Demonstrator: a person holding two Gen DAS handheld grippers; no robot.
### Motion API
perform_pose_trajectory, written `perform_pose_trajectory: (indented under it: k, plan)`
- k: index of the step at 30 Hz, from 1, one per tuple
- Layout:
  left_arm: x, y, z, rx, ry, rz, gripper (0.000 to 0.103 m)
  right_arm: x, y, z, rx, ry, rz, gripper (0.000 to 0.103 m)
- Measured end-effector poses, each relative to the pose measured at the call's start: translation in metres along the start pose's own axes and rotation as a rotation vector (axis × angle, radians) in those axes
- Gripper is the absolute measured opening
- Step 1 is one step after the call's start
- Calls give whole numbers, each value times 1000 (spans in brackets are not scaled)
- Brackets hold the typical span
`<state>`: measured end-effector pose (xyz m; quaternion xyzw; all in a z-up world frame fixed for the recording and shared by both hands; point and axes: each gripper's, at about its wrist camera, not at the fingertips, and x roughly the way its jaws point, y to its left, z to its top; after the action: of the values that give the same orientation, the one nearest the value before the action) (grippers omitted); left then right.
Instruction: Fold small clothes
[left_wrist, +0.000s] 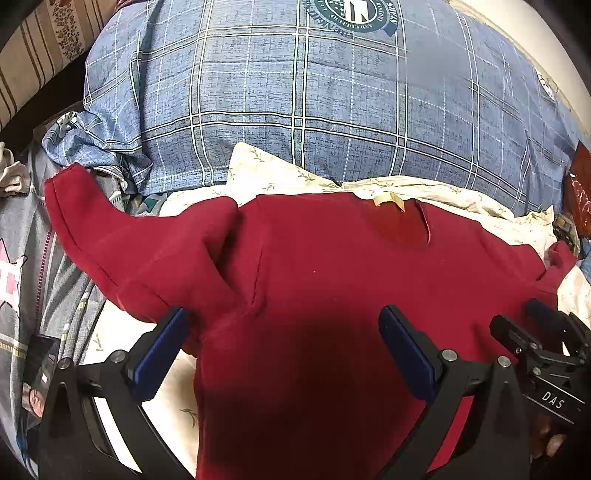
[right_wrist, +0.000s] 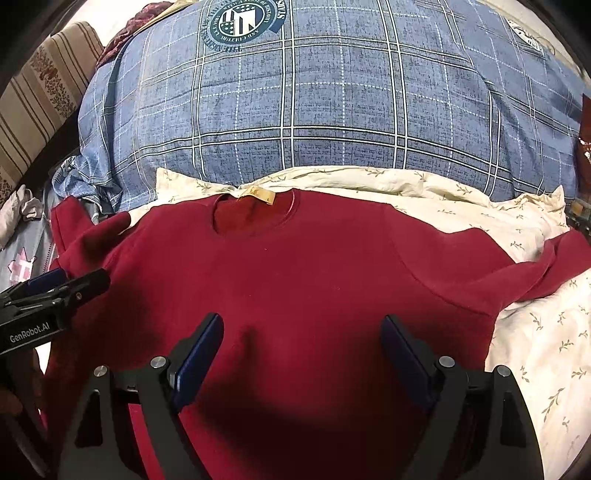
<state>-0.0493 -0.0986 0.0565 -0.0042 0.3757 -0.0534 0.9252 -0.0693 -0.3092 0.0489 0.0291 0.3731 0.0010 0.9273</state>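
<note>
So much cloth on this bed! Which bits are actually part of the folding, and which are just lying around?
Part of the job:
red sweatshirt, spread flat
left gripper, open above it
right gripper, open above it

Just lying about:
blue plaid quilt
cream leaf-print sheet under the sweatshirt
grey patterned cloth
striped cushion

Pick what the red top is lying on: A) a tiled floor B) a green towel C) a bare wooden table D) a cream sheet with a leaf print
D: the red top is spread flat on the cream leaf-print sheet, in front of the blue plaid quilt.
</note>
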Motion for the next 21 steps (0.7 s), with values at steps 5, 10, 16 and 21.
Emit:
perform_pose_trajectory:
  k: [5,10,16,21]
  plan:
    - [-1,-1,0,8,-8,6,102,1,0,0,4,5,-1,88]
    - [-3,0,0,12,-12,7,102,1,3,0,2,7,-1,89]
    - [-6,-1,1,8,-26,-10,102,2,4,0,4,9,-9,89]
    - [-6,-1,1,9,-25,-9,102,3,1,0,14,15,-26,89]
